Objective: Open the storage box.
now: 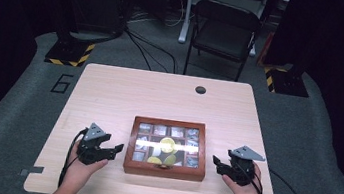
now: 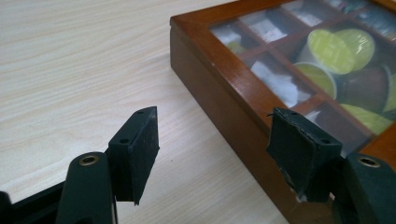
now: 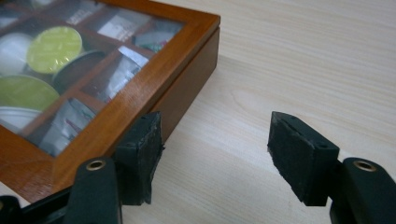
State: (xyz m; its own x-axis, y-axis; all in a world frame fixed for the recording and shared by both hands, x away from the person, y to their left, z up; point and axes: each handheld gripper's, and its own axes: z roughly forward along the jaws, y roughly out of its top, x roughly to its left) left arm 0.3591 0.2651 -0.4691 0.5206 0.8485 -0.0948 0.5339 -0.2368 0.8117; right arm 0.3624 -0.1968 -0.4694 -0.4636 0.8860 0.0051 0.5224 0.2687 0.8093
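Here, in the high view, both forearms come in from six o'clock, each hand under a set of tongs. The left tongs [image 1: 115,150] sit at nine o'clock of the wooden box [image 1: 166,148] and point at its left wall; the right tongs [image 1: 217,163] sit at three o'clock of it and point at its right wall. Both stand near the box but apart from it, part-way open with nothing between them. The bench [image 1: 125,91] is pale wood with a dark round hole [image 1: 200,89] near its far edge. Beyond it, at twelve o'clock, a folding chair [image 1: 224,31] stands on grey floor.

In the left gripper view the jaws stand apart over bare bench, the box's near corner lying past the right-hand jaw. The lid has a glass pane over square compartments, which hold yellow-green capsules [image 2: 332,50] and pale packets [image 2: 280,84].

In the right gripper view the jaws gape likewise, empty. The box's corner lies at ten o'clock, just behind the left-hand jaw, with a green capsule and foil packets [image 3: 116,70] under the glass.
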